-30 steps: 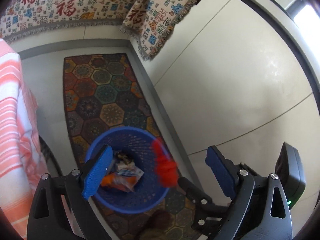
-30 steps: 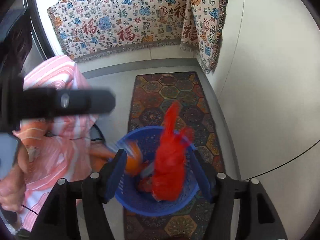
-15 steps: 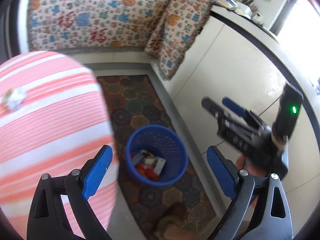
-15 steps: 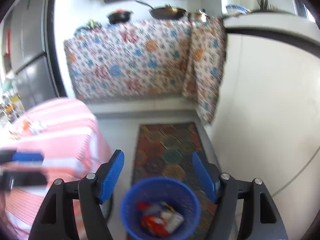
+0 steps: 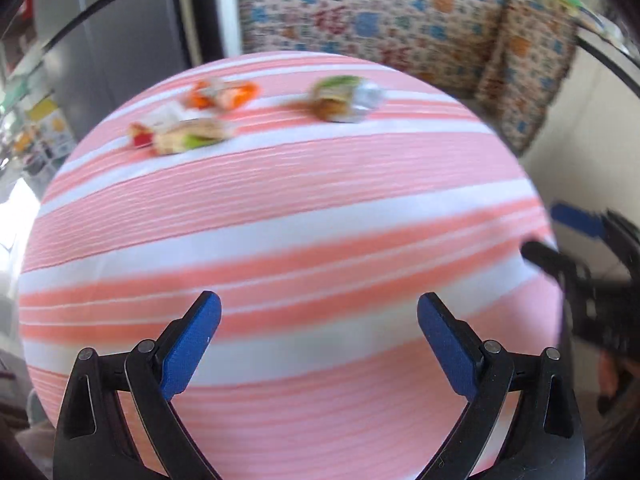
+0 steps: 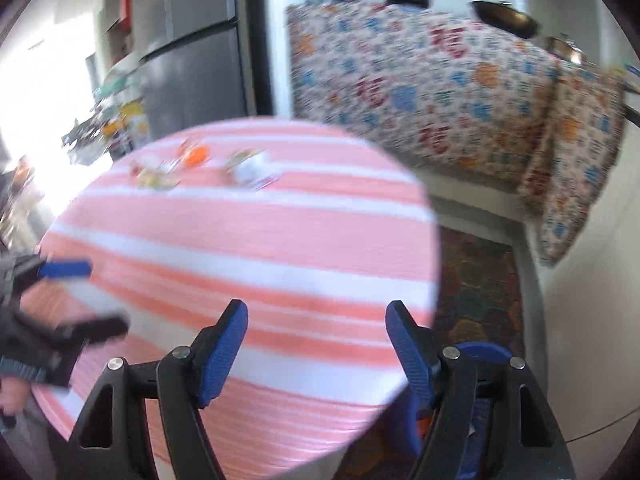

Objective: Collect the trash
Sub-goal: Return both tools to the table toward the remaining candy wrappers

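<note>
A: What has changed since a second ago?

B: Both tools have swung up from the blue basket (image 6: 482, 350) to the round tabletop (image 5: 280, 240) with its pink-and-white striped cloth. The red bag the right tool (image 6: 316, 348) was holding over the basket is gone from its fingers.

A: And how do the tools stand?

B: The left tool (image 5: 318, 340) hovers over the near side of the cloth, blue pads spread wide, nothing between them. The right tool is also spread and empty, near the tabletop's right edge; it shows at the right margin of the left wrist view.

A: Where is the trash?

B: On the far side of the tabletop, well apart from both tools. There is a green-and-silver wrapper (image 5: 346, 98), an orange wrapper (image 5: 220, 94) to its left, and a flatter greenish wrapper (image 5: 188, 138) nearer the left edge. All are blurred.

A: The basket?

B: On the patterned rug (image 6: 480, 280), below the tabletop's right edge, mostly hidden behind the right tool's finger.
</note>
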Available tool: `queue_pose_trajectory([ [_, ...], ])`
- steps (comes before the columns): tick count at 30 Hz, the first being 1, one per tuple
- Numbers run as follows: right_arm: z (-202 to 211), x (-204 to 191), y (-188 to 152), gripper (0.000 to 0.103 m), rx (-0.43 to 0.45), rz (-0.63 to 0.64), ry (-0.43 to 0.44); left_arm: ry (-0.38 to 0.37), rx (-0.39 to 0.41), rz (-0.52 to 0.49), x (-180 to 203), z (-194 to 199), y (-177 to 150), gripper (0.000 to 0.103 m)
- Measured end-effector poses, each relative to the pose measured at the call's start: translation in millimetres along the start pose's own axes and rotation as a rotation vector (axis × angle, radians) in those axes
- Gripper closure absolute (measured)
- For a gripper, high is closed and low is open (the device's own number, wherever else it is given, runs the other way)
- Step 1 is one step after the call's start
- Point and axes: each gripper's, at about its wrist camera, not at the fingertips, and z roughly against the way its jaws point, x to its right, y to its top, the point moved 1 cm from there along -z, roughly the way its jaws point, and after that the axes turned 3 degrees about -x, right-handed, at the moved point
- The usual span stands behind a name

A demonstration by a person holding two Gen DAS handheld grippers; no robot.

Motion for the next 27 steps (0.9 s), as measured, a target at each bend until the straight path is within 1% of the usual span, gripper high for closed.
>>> queue_pose_trajectory([
  [3, -28, -46, 2, 0.03, -0.061, 0.011, 0.008, 0.062, 0.031, 0.035, -36, -16, 6, 0.004],
  [5, -48, -68, 9, 0.029, -0.091, -0.037, -0.014, 0.111, 0.05, 0.052, -61, -28, 11, 0.004],
  [6, -62, -78, 15, 0.028, -0.113, -0.083, -0.037, 0.131, 0.055, 0.06, -69, -35, 14, 0.004],
  [7, -74, -87, 19, 0.016, -0.124, -0.121, -0.062, 0.118, 0.033, 0.083, -82, -43, 16, 0.002],
  [8, -81, -99, 24, 0.009, -0.103, -0.136, -0.099, 0.095, 0.032, 0.123, -93, -45, 19, 0.007],
  [9, -92, -109, 32, 0.008, -0.117, -0.148, -0.102, 0.14, 0.042, 0.164, -102, -45, 22, 0.006],
  [10, -100, -115, 41, 0.005, -0.119, -0.164, -0.119, 0.144, 0.034, 0.2, -112, -48, 24, 0.004],
  [11, -110, -118, 50, 0.0, -0.127, -0.2, -0.145, 0.119, 0.036, 0.212, -117, -49, 26, 0.001],
  [12, -120, -120, 57, 0.0, -0.138, -0.229, -0.18, 0.127, 0.031, 0.206, -117, -51, 27, 0.001],
  [13, -128, -121, 65, 0.0, -0.137, -0.249, -0.196, 0.146, 0.022, 0.19, -114, -53, 28, 0.001],
  [14, -132, -120, 69, 0.0, -0.137, -0.251, -0.206, 0.146, 0.023, 0.18, -111, -53, 28, 0.001],
  [17, -139, -122, 77, 0.0, -0.133, -0.251, -0.194, 0.146, 0.024, 0.184, -109, -52, 26, 0.001],
  [27, -138, -124, 76, 0.0, -0.135, -0.248, -0.192, 0.146, 0.025, 0.188, -111, -48, 22, 0.001],
])
